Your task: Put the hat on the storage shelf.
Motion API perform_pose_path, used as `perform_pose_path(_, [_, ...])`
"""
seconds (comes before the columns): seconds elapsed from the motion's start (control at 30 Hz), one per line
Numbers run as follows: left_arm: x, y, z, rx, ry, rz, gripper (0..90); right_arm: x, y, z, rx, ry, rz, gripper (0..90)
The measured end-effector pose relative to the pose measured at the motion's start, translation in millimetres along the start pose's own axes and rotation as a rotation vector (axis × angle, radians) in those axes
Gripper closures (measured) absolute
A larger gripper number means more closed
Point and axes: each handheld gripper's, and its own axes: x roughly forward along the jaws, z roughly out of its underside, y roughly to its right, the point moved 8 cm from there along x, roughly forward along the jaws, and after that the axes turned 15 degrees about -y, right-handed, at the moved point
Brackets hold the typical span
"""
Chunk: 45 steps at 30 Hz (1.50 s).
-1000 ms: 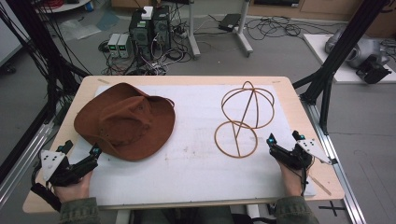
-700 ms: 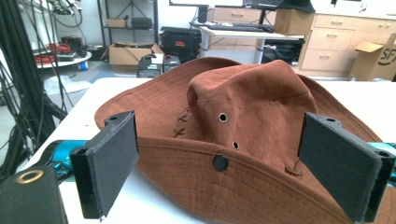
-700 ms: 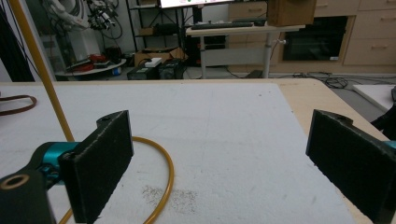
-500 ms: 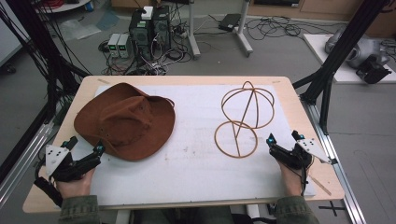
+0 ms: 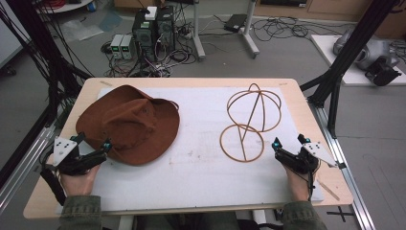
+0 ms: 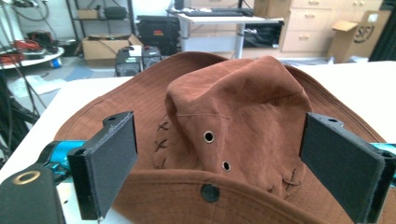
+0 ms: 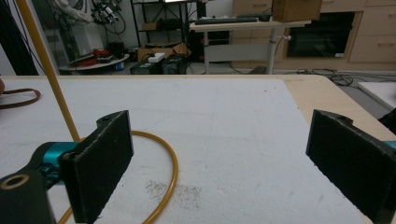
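— What are you seeing from the high view?

— I am kneeling my hands on a pale wooden table covered by a white foam sheet. A brown suede wide-brimmed hat is lying crown-up on the sheet's left half. My left gripper is sitting at the hat's near-left edge, its jaws spread apart and its tips just beside the brim, maybe touching it; I cannot tell. On the right half, a tan wire hat stand with a flat ring base and a domed cage is standing. My right gripper is resting just beside the ring's near-right curve, jaws parted, holding nothing.

— And looking along the left gripper?

— The hat is lying straight ahead, between my two black padded fingers. They are standing wide open, one at each side of the crown, and the near brim is running under the gap between them. Neither pad is pressing the suede. Two metal eyelets and some cross-stitching are facing me.

— And the right gripper view?

— My fingers are gaping wide here too, with bare foam sheet between them. The stand's ring is curving past the left pad, and its upright rod is rising behind that pad. The wire is lying outside the gap, towards its left side.
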Motion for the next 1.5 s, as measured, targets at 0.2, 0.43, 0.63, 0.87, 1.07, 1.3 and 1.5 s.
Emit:
perform_pose_path(0.2, [15.1, 1.2, 6.8, 0.001, -0.082, 0.031, 11.6, 2.2, -0.6, -0.6, -0.013, -0.005, 0.005, 6.6])
perform_pose_path(0.43, [21.9, -4.1, 6.9, -0.031, -0.089, 0.02, 11.6, 2.6, -2.5, -0.5, -0.027, -0.006, 0.0, 6.6])
perform_pose_path(0.63, [29.8, -6.2, 8.0, -0.047, -0.122, 0.023, 11.7, 3.9, -3.7, -0.3, -0.023, -0.009, -0.007, 6.6])
perform_pose_path(0.87, [40.6, -2.8, -5.6, 0.005, -0.223, 0.034, 11.8, 6.3, -6.1, -0.8, -0.029, -0.007, -0.015, 6.6])
perform_pose_path(1.07, [54.6, -2.2, -7.7, 0.004, -0.272, 0.052, 11.9, 5.8, -5.9, -1.0, -0.022, -0.008, -0.021, 6.6])
perform_pose_path(1.3, [63.8, 2.1, -8.1, -0.009, -0.265, 0.056, 15.6, 7.2, -6.2, -1.5, -0.023, -0.008, -0.024, 6.6])
perform_pose_path(1.5, [65.3, 2.0, -6.0, -0.023, -0.291, 0.06, 21.8, 8.3, -7.4, -1.4, -0.022, -0.011, -0.028, 6.6])
